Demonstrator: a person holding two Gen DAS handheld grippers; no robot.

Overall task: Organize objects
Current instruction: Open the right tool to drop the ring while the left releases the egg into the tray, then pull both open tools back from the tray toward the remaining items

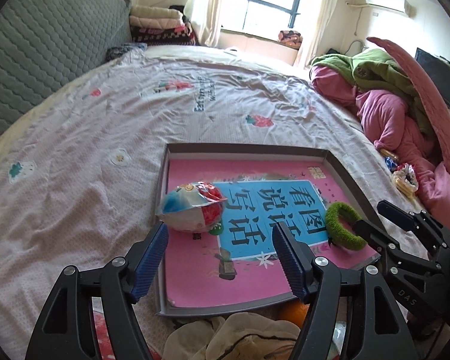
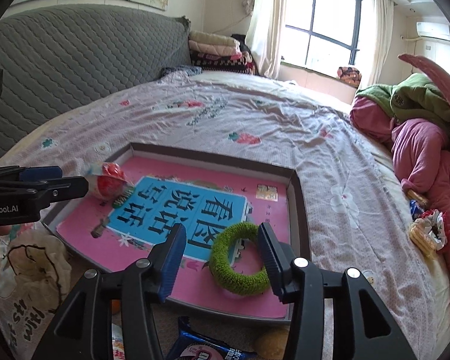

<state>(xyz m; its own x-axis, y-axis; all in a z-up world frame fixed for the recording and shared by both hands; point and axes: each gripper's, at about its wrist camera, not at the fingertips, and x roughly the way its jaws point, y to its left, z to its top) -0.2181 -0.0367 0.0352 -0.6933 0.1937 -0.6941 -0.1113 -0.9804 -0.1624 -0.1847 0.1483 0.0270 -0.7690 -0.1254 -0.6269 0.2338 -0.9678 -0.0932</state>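
A shallow grey box point(image 1: 246, 147) point(image 2: 300, 198) lies on the bed with a pink and blue book point(image 1: 255, 210) point(image 2: 177, 207) flat inside. A puffy snack packet point(image 1: 192, 207) point(image 2: 109, 181) rests on the book's left side. A green fuzzy hair ring point(image 1: 343, 228) point(image 2: 240, 258) lies on the book's right side. My left gripper point(image 1: 220, 234) is open and empty, just short of the packet. My right gripper point(image 2: 222, 234) is open, its jaws on either side of the green ring, not closed on it.
The bed sheet point(image 1: 90, 150) stretches away to the left and far side. A grey headboard point(image 2: 75, 54) stands behind. Pink and green bedding point(image 2: 420, 138) is piled at the right with snacks point(image 2: 426, 231) beside it. A blue biscuit packet point(image 2: 201, 345), cloth bag point(image 1: 240, 336) and orange point(image 1: 294, 315) lie near the box's front.
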